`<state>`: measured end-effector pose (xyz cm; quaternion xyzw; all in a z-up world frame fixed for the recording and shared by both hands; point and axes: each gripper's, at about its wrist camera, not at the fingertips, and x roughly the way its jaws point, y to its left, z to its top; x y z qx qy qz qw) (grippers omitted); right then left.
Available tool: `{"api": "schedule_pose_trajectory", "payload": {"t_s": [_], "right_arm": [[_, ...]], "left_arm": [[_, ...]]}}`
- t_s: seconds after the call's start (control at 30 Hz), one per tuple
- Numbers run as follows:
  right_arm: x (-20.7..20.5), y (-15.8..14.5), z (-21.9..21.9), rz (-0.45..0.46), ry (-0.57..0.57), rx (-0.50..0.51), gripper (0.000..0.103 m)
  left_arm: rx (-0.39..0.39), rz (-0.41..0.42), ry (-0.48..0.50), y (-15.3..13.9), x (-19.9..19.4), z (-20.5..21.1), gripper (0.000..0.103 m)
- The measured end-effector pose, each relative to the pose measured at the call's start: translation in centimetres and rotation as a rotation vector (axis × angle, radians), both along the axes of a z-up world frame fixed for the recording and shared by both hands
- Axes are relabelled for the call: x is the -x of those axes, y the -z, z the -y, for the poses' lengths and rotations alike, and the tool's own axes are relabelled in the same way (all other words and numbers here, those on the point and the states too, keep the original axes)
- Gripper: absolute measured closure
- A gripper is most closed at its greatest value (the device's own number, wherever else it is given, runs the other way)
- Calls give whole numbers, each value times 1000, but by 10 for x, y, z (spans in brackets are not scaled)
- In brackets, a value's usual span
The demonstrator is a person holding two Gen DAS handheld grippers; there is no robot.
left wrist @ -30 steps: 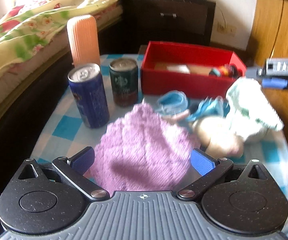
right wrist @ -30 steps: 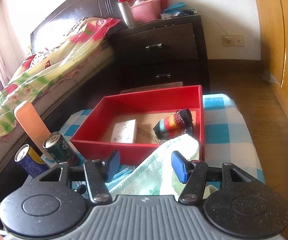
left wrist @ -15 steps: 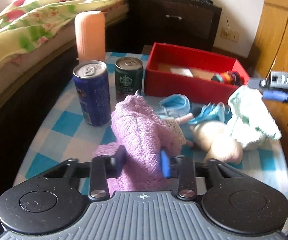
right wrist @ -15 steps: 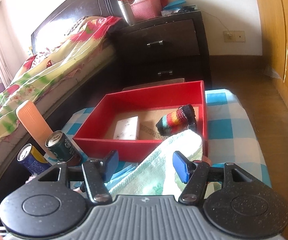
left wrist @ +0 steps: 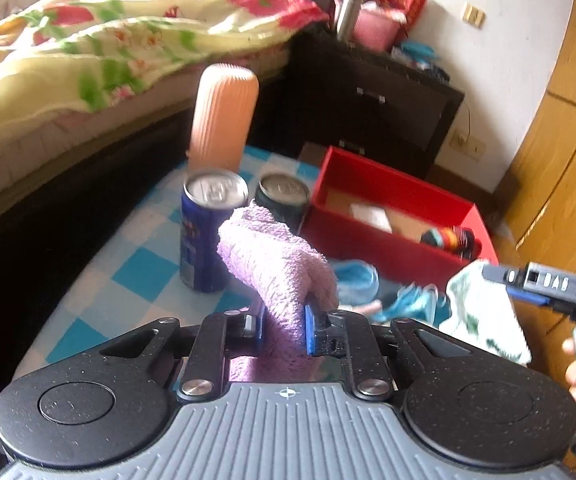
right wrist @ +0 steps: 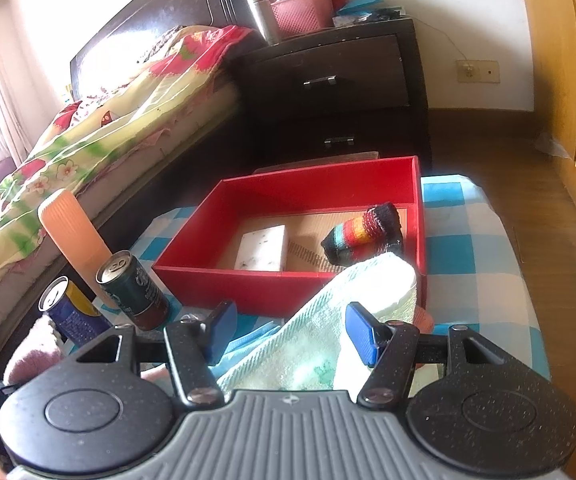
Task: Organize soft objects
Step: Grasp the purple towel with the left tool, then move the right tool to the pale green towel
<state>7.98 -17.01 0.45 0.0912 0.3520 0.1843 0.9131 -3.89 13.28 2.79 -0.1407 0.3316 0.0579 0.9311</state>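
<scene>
Between the left tongs (left wrist: 284, 326), a purple towel (left wrist: 276, 264) is being pinched as they are closing, lifted above the tabletop (left wrist: 136, 272) near the red box (left wrist: 371, 248). Right tongs (right wrist: 291, 334) are gripping a green towel (right wrist: 327, 328).

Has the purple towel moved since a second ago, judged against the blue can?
Yes. The purple towel lay flat on the checked cloth below the blue can; now it is bunched and lifted to the can's top, between the closing left gripper fingers.
</scene>
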Motion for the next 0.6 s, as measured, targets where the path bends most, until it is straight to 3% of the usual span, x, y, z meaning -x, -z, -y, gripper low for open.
{"api": "schedule_pose_trajectory", "payload": {"t_s": [0.43,0.6], "right_arm": [[5,13,11,-58,9,46,65],[6,11,12,-41,33,75,64]], "left_arm": [[12,31,23,-3,-4,3,87],[7,27,30,-2,-3,2,86]]}}
